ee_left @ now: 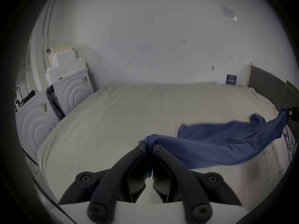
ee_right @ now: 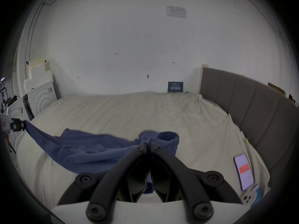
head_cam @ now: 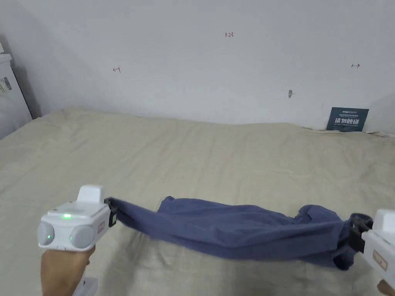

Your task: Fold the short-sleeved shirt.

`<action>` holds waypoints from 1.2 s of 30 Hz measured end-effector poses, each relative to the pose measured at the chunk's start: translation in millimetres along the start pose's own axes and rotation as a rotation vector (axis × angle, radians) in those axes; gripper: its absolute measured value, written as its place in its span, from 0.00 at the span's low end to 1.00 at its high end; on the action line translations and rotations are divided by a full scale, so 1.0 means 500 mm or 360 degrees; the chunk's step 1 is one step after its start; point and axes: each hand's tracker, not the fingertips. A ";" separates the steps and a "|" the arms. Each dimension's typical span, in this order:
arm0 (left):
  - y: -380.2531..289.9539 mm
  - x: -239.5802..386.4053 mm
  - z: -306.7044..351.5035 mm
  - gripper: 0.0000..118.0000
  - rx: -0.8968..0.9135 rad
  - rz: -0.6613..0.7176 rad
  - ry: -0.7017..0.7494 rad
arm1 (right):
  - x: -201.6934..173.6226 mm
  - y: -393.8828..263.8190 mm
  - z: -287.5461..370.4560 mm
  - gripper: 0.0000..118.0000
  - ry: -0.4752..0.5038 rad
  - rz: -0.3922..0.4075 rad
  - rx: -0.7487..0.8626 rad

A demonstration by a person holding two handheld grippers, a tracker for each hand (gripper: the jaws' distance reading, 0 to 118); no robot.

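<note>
The bed [head_cam: 216, 154], covered in a beige sheet, carries the blue short-sleeved shirt [head_cam: 239, 229] near its front edge, where the garment is held stretched and bunched between two grips. The left gripper [ee_left: 149, 144] and the right gripper [ee_right: 148, 144] are each closed tight on an end of the cloth. The spreading step is judged in hand; next, the shirt would need to be laid flat before any fold.

Blue shirt [head_cam: 239, 231] — bunched, stretched above bed [head_cam: 216, 154]
</note>
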 end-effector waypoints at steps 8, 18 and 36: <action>-0.208 0.004 0.058 0.02 -0.0227 -0.0046 -0.0004 | 0.021 -0.171 0.090 0.01 0.0009 -0.0113 -0.0183; -0.356 -0.044 0.179 0.02 -0.0350 -0.0001 -0.0032 | 0.027 -0.301 0.235 0.01 0.0006 -0.0207 -0.0256; -0.459 -0.035 0.182 0.03 -0.0574 0.0088 0.0025 | 0.059 -0.441 0.217 0.01 -0.0070 -0.0163 -0.0561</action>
